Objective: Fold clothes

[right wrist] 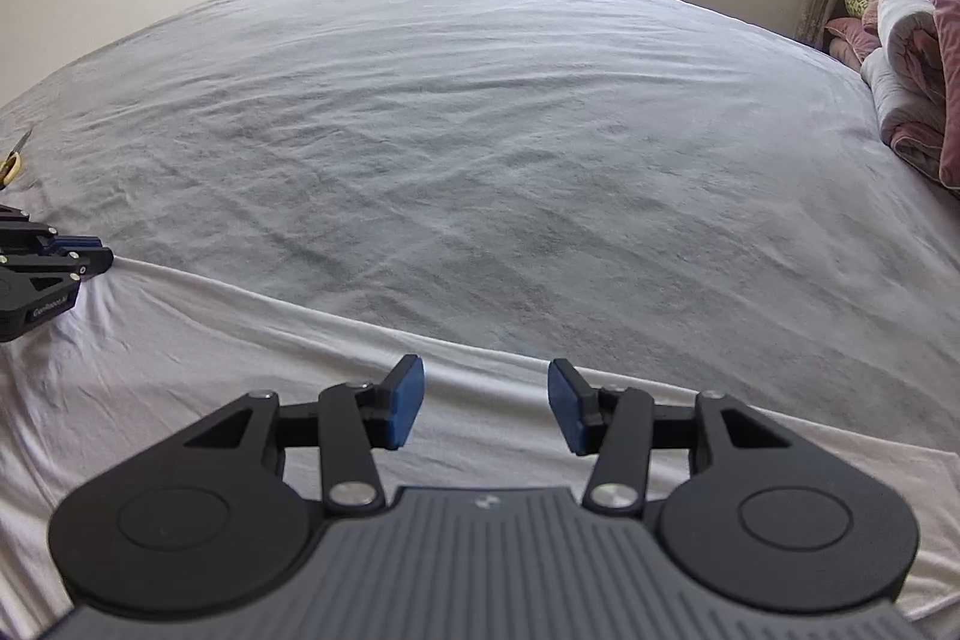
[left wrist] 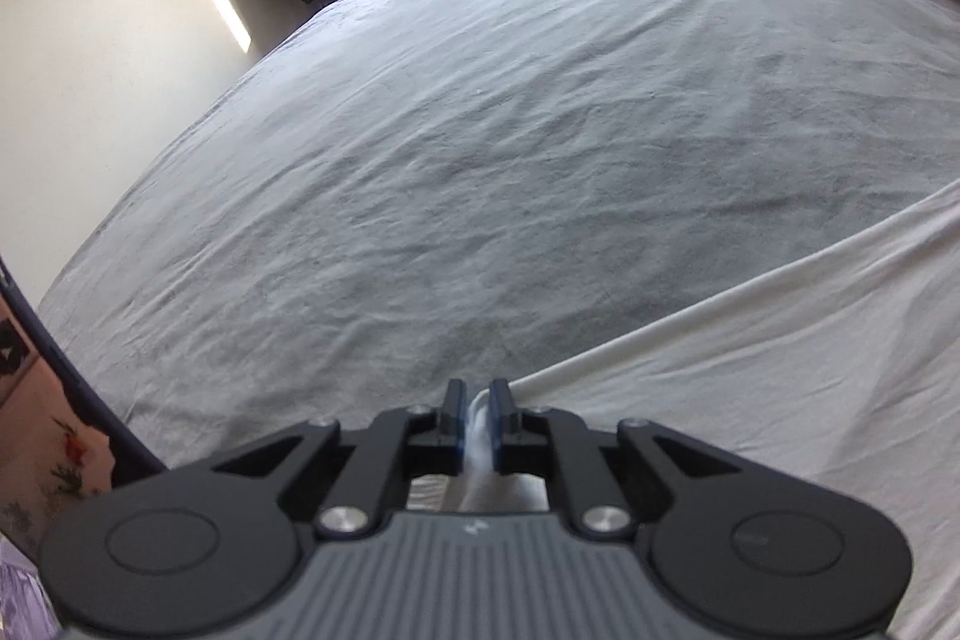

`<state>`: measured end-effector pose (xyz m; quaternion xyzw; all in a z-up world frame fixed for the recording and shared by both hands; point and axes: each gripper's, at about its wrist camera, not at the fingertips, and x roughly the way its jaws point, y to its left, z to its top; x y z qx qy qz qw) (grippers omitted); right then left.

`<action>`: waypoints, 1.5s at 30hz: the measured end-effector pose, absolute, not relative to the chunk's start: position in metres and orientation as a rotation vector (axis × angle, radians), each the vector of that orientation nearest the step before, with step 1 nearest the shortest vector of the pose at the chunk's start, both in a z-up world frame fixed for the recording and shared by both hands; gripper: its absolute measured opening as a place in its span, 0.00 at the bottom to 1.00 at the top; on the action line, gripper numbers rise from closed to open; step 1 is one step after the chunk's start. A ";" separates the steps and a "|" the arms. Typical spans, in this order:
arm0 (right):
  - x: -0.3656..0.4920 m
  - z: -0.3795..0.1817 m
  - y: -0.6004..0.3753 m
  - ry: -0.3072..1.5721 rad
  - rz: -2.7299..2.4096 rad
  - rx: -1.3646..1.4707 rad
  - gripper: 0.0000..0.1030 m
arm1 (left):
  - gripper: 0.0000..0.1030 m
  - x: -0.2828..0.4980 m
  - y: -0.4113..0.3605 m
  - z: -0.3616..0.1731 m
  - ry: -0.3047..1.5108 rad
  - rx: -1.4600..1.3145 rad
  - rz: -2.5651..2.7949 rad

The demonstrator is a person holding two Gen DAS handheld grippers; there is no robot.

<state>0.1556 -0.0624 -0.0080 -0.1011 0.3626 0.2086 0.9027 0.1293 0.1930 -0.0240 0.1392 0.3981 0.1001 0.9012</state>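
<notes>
White garment (right wrist: 180, 340) lies across the lower frame on the grey bedsheet (right wrist: 480, 130), its hemmed edge running lower left to right. Left gripper (left wrist: 477, 415) is clamped on that edge's end; right gripper (right wrist: 486, 403) hangs open just above the hem. Only the right view shows scissors (right wrist: 13, 160) at far left.
</notes>
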 end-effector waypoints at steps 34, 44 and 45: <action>-0.016 -0.018 -0.222 0.874 0.177 0.098 0.50 | 0.40 0.010 0.117 -0.016 0.921 -0.050 -0.182; -0.043 -0.017 -0.254 0.855 0.119 0.036 0.52 | 0.39 -0.006 0.119 -0.014 0.862 -0.027 -0.328; -0.046 -0.017 -0.261 0.850 0.106 0.028 0.52 | 0.39 -0.010 0.116 -0.014 0.849 -0.012 -0.360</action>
